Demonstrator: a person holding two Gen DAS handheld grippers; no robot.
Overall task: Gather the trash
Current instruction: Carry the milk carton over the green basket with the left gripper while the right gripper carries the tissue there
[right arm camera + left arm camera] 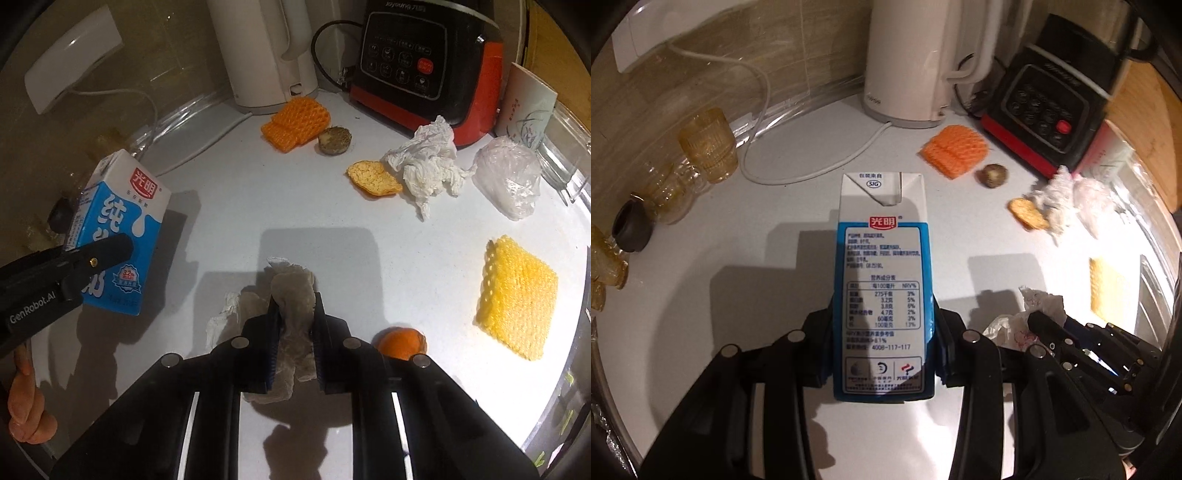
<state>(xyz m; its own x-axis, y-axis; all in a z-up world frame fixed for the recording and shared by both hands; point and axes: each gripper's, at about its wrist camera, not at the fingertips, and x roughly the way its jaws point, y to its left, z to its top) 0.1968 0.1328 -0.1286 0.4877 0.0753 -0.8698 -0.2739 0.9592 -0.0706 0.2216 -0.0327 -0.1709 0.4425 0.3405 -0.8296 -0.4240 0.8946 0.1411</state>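
Blue-and-white cardboard, a small milk carton (882, 291) printed with Chinese text, stands clamped between the black fingers of the left gripper (882, 343), which reaches forward low over the white countertop (258, 199); the carton's base appears just clear of the surface, though the view is too steep to be sure. To its right the right gripper (294, 343) points the same way, its jaws closed on a crumpled greyish paper napkin (293, 295) whose loose ends spill onto the counter. Loose on the counter lie two foam fruit nets, one orange (297, 120) near the back and one yellow (517, 295) at the right, two pieces of orange peel (373, 177) (400, 343), one round brownish fruit stub (335, 139), one wad of white tissue (428, 162) and one clear plastic bag (509, 177). At the rear stand one white electric kettle (258, 48), one black-and-red countertop appliance with a button panel (417, 62) and one printed paper cup (524, 103); amber glass cups (709, 147) cluster at the left against a beige tiled wall (775, 44)
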